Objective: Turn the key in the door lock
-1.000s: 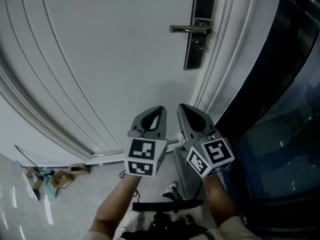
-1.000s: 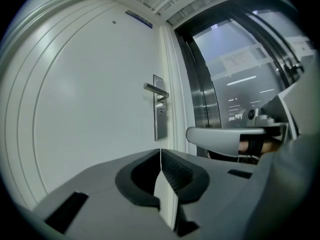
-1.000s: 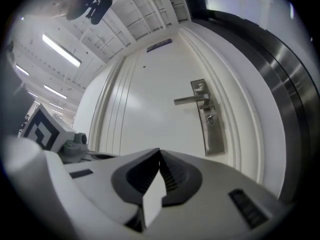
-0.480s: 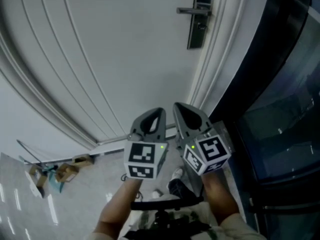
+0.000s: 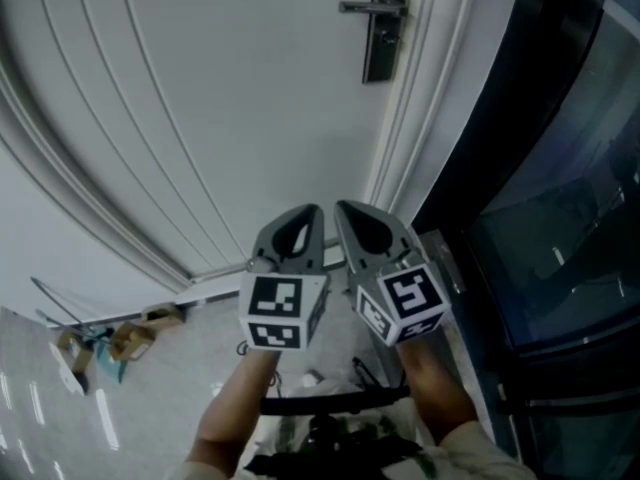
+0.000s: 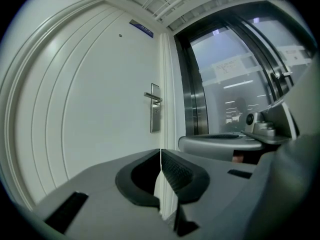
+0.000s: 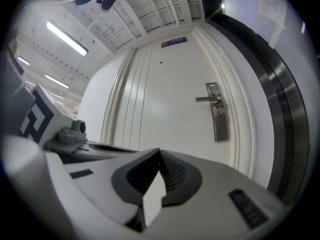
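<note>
White door [image 5: 200, 88], blue sign [image 6: 141, 28] unreadable, lever handle [image 5: 372, 8]

In the head view, cardboard scraps [image 5: 105, 353] lie on the pale floor [image 5: 150, 408] at eight o'clock. A dark glass wall [image 5: 560, 218] fills three o'clock. In the right gripper view, strip lights [image 7: 67, 39] glow at ten o'clock.

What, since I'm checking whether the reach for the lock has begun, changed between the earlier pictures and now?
In the head view, the door handle slid up toward the top edge; the left gripper and right gripper drifted slightly up-left together. Nothing taken or released. Both stay side by side, shut, empty, short of the door.
</note>
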Available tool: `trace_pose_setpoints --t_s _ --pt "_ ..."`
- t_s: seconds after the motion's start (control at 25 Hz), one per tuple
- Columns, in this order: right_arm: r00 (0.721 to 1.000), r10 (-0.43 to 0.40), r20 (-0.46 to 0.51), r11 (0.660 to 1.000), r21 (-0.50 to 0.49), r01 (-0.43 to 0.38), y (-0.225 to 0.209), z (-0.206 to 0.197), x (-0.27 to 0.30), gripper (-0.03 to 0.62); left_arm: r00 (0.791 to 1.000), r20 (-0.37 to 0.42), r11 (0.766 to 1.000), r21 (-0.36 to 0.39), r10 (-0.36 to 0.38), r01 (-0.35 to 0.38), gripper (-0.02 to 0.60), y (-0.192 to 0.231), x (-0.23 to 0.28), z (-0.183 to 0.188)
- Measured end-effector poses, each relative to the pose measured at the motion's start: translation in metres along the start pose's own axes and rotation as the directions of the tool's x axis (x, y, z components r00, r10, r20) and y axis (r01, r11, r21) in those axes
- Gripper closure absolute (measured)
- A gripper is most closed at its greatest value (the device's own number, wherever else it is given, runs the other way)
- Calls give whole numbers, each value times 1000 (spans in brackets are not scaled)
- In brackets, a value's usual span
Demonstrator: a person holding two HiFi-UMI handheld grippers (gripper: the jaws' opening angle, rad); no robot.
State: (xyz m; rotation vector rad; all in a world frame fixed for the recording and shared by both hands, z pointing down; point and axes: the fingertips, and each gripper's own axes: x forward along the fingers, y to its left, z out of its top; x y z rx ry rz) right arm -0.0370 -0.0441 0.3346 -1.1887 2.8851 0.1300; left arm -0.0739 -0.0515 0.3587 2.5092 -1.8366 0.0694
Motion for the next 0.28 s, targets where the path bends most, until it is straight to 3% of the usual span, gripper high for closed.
trace_pose_setpoints --t_s 0.28 --pt "1000 9 6 1000 1 -9 0 -6 -9 585 1000 -9 1000 14 -18 18 565 -16 3 -3"
